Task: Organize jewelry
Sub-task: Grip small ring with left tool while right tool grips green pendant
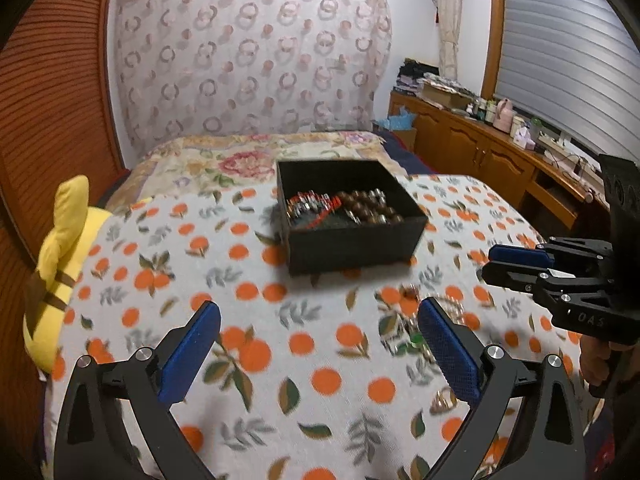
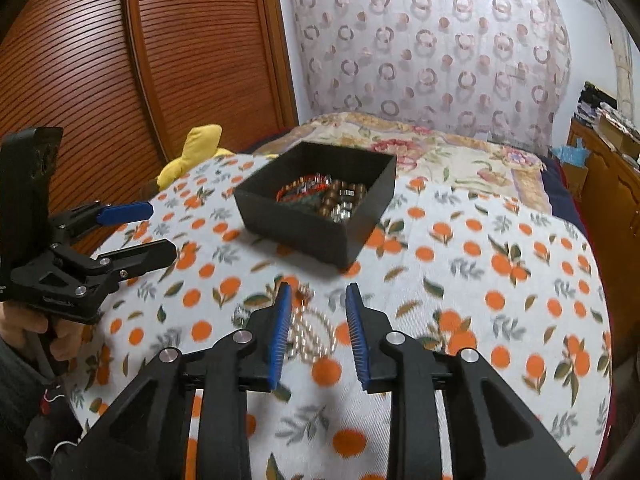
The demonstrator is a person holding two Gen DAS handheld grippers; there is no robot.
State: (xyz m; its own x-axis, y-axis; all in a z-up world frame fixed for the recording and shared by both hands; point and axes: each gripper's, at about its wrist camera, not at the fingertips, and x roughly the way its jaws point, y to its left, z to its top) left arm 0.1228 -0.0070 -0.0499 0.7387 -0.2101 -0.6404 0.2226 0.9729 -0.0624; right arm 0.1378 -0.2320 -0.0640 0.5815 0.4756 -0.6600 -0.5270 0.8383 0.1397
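Likely to snag only one loop of the pearl bracelet [image 2: 316, 334] lying between the part-open right gripper [image 2: 318, 322] fingers, spilling strands short of the black box [image 2: 304, 232]; left gripper [image 1: 320, 344] wide, empty.

Even indoor light, slight motion blur, strong fisheye edges.

A bedroom in a home. A bed [image 1: 320, 360] fills the middle, covered by a quilt printed with oranges and a floral blanket at its far edge. A patterned lace curtain [image 1: 248, 60] hangs behind it. A louvered wooden wardrobe door [image 2: 100, 60] stands on one side, a cluttered wooden sideboard [image 1: 480, 148] under a shuttered window on the other.
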